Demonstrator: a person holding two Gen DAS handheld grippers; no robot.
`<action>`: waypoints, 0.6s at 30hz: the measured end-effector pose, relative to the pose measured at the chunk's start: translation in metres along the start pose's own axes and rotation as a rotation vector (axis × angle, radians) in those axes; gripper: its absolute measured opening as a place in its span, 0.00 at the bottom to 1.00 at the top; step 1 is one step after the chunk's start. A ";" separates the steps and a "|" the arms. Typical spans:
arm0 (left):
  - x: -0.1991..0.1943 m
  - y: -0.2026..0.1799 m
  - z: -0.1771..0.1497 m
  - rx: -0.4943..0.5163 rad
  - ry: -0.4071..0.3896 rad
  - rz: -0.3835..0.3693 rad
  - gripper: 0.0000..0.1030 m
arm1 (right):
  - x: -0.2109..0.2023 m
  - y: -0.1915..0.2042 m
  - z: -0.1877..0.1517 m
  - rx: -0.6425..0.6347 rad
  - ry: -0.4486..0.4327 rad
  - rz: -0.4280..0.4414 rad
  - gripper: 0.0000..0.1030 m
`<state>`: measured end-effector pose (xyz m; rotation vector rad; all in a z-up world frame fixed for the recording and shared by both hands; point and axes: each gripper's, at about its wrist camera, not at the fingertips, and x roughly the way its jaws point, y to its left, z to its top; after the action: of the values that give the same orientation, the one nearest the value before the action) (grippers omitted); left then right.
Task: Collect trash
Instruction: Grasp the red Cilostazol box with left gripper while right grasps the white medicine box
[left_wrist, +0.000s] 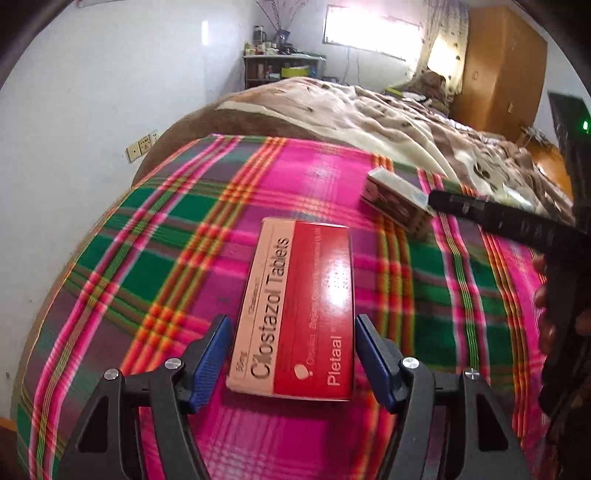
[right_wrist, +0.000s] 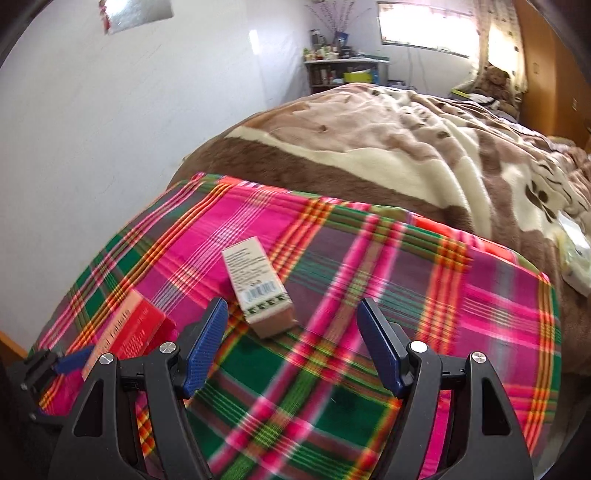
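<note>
On the plaid blanket (left_wrist: 155, 236) spread over the foot of the bed, my left gripper (left_wrist: 291, 354) straddles the red-and-pink tablet carton (left_wrist: 295, 310), its jaws spread wide with a blue pad just beside each long edge and neither visibly touching the card. I judge the carton light, thin-walled and likely empty, stiff enough across its width but easy to crush, with a glossy face that could slip; the place to take it is across the two long sides near the close end, with a gentle squeeze. At two o'clock from it, well apart, lies the smaller white box (left_wrist: 397, 201), also cardboard and probably just as light. My right gripper (right_wrist: 291, 343) hovers with its jaws likewise spread and holding nothing, and from its camera that white box (right_wrist: 258, 291) sits at about eleven o'clock, nearer the left pad than the right, so I reckon a shift leftward is called for before closing. The soft bedding beneath may give under pressure and let either box tilt. Beyond the plaid, at twelve o'clock, runs a brown and cream fleece blanket (right_wrist: 388, 147), and a cluttered shelf (right_wrist: 343, 70) stands against the far wall. Nothing lies between either gripper and its box, though the two tools work close together.
</note>
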<state>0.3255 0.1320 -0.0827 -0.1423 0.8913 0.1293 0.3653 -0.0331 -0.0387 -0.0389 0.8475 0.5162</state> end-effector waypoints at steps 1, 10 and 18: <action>0.003 0.003 0.003 -0.001 0.002 0.009 0.66 | 0.002 0.001 0.001 -0.002 0.005 0.002 0.71; 0.022 0.015 0.020 -0.020 -0.010 0.013 0.66 | 0.026 0.015 0.002 -0.067 0.031 -0.022 0.71; 0.032 0.017 0.028 -0.037 -0.008 0.027 0.66 | 0.032 0.012 0.005 -0.036 0.049 0.000 0.50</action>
<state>0.3636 0.1552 -0.0917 -0.1639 0.8835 0.1718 0.3812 -0.0084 -0.0560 -0.0854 0.8861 0.5323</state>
